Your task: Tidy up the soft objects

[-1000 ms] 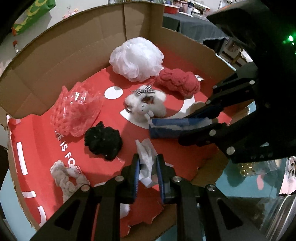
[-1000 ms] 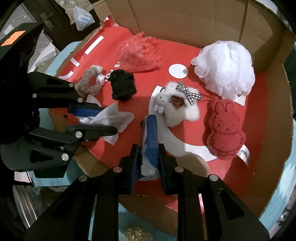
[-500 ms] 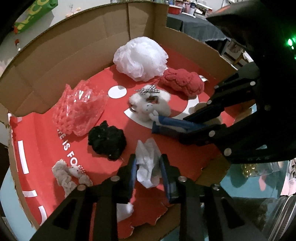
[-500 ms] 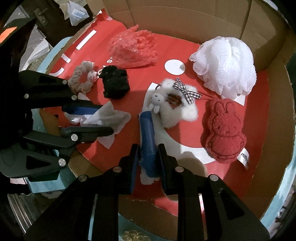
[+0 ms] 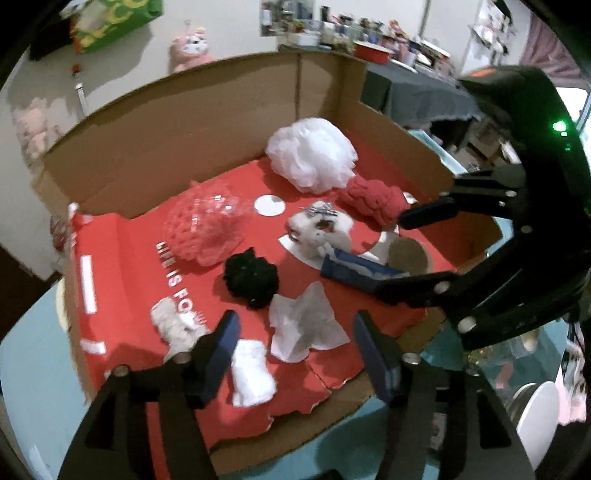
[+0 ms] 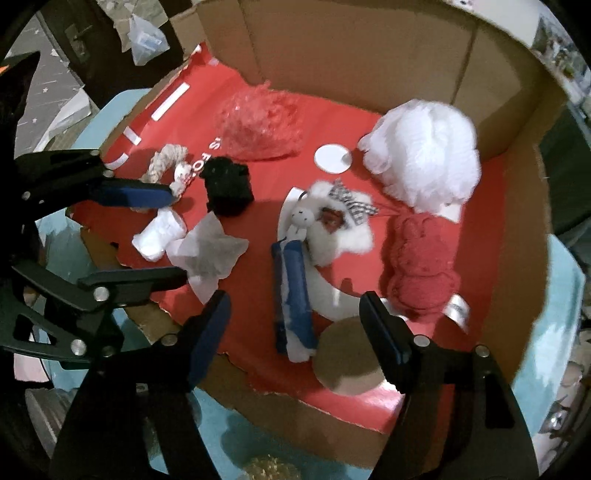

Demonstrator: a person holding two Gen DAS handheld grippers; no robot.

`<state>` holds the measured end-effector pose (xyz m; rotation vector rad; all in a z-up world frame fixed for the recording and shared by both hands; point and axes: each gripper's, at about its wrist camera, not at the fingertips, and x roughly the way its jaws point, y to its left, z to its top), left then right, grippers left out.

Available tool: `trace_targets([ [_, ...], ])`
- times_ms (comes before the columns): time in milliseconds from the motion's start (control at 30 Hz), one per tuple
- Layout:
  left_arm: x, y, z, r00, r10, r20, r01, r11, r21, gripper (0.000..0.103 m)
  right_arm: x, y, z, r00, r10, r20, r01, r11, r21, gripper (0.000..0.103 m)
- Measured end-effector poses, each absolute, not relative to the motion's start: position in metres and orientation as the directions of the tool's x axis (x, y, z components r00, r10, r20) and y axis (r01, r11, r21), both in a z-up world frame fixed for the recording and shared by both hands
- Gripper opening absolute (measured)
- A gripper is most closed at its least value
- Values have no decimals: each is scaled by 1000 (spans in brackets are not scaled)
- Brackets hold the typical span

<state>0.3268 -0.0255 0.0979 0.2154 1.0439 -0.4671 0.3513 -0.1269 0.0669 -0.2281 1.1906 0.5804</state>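
Both my claws have just been opening and grip nothing. The tissue (image 5: 306,326) lies flat in the box (image 5: 207,155) just ahead of my left claw (image 5: 295,347). The blue pack (image 6: 293,291) lies lengthwise ahead of my right claw (image 6: 295,321), its long axis pointing away.

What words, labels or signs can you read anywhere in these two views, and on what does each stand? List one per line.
"IS FO": white letters on the red box floor, partly hidden by the black pom-pom; the word before them is too blurred to read.
White tag on the red plush rabbit: print too small to read.
Green bag on the wall: yellow letters cut off, unreadable.
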Motion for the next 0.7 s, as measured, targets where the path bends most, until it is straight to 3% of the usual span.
trace_targets([
  [100, 318, -20, 106, 444, -265, -856, 424, 904, -59, 79, 344, -136, 82, 286, 307, -907, -494, 859, 135, 71],
  [167, 312, -17, 110, 462, -248, -851, 390, 919, -56, 94, 338, -142, 91, 321, 294, -900, -465, 877, 121, 71],
  [200, 310, -15, 111, 478, -234, -846, 370, 928, -48, 96, 335, -144, 95, 330, 292, -898, -454, 883, 120, 72],
  [300, 302, -10, 116, 502, -236, -832, 330, 941, -67, 97, 321, -153, 106, 375, 275, -885, -393, 912, 116, 80],
  [700, 294, 12, 97, 540, -105, -835, 116, 992, -49, 99, 301, -166, 87, 448, 182, -875, -231, 969, 83, 81],
])
